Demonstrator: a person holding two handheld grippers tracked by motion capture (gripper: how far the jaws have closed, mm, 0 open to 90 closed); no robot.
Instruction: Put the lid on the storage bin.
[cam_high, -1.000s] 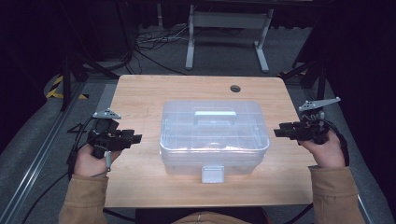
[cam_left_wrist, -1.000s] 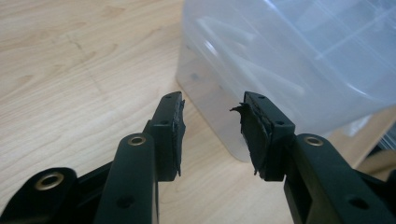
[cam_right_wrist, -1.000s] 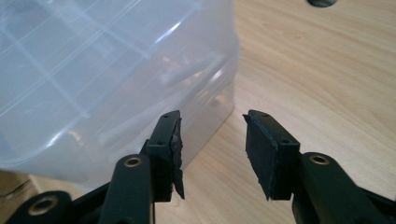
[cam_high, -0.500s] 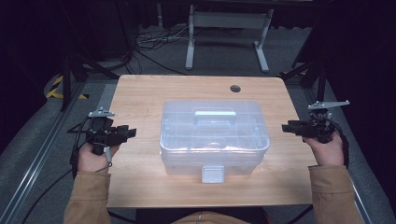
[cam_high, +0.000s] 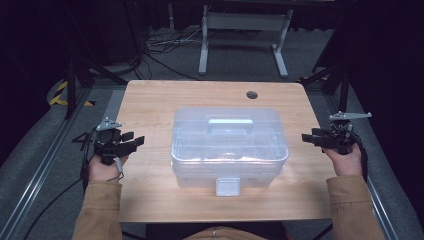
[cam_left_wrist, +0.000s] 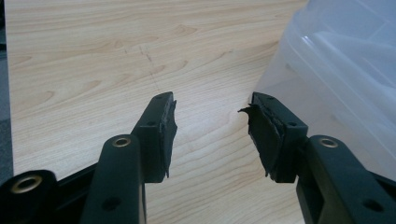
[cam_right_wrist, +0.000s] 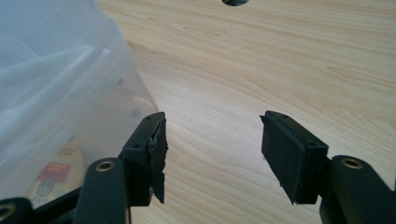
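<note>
Dark room, wooden table (cam_high: 150, 100) — clear plastic box (cam_high: 230, 145) between the left gripper (cam_high: 134, 141) and right gripper (cam_high: 307, 138), both released, freshly widened, empty.

A wooden table (cam_high: 150, 105) with a round hole (cam_high: 251, 94), cables (cam_high: 165, 42) and a metal stand (cam_high: 244, 22) behind it.

My light wooden table (cam_high: 150, 100), a round cable hole (cam_high: 251, 94) near its far edge, stands on grey carpet (cam_high: 45, 145); beyond, a white metal stand (cam_high: 245, 35), black cables (cam_high: 165, 42), yellow-black hazard tape (cam_high: 62, 95), then darkness
</note>
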